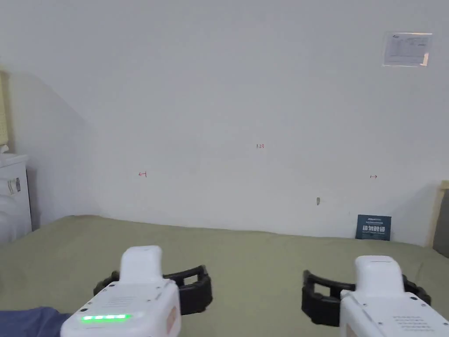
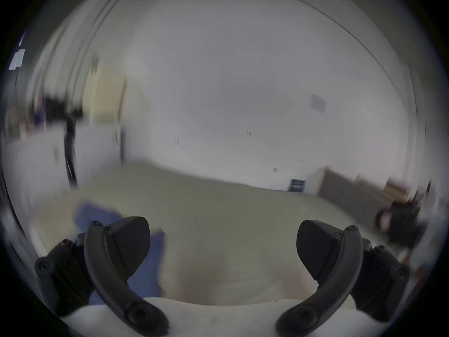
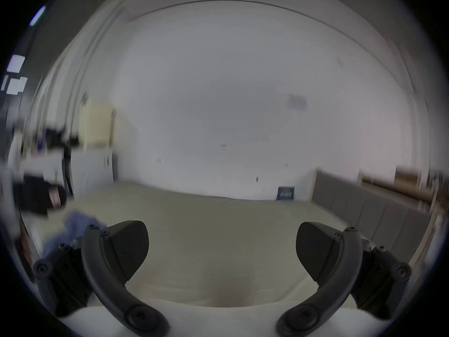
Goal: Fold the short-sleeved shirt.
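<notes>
A blue shirt lies bunched at the near left of the olive-green cloth surface. My left gripper hovers just to the right of it, jaws wide open and holding nothing. My right gripper hovers farther right over bare surface, also open. In the left gripper view, the left gripper is spread apart, with the blue shirt behind its left jaw. In the right gripper view, the right gripper is open, with the shirt far to its left.
A white wall backs the surface. A white cabinet stands at the left edge. A small dark blue sign leans on the wall at the far right, beside a grey panel.
</notes>
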